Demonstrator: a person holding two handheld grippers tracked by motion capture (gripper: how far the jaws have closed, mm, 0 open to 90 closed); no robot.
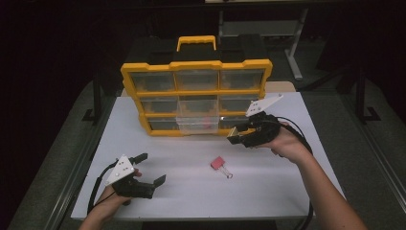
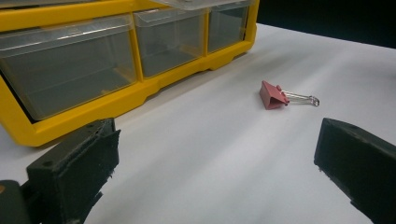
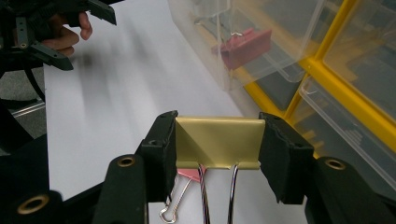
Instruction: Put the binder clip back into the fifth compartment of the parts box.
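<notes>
The right gripper [image 3: 217, 144] pinches a gold binder clip [image 3: 217, 142] by its flat sides, at three o'clock on the table [image 1: 191, 191]. Light, stiff, probably slippery metal: grip it squarely. The left gripper [image 1: 151, 168] rests spread.

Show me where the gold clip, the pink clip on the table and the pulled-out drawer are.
gold clip [image 3: 217, 140], right gripper view, on its folded metal body.
pink clip [image 1: 218, 163], high view, on its pink body.
drawer [image 1: 196, 125], high view, on its clear front wall.
</notes>
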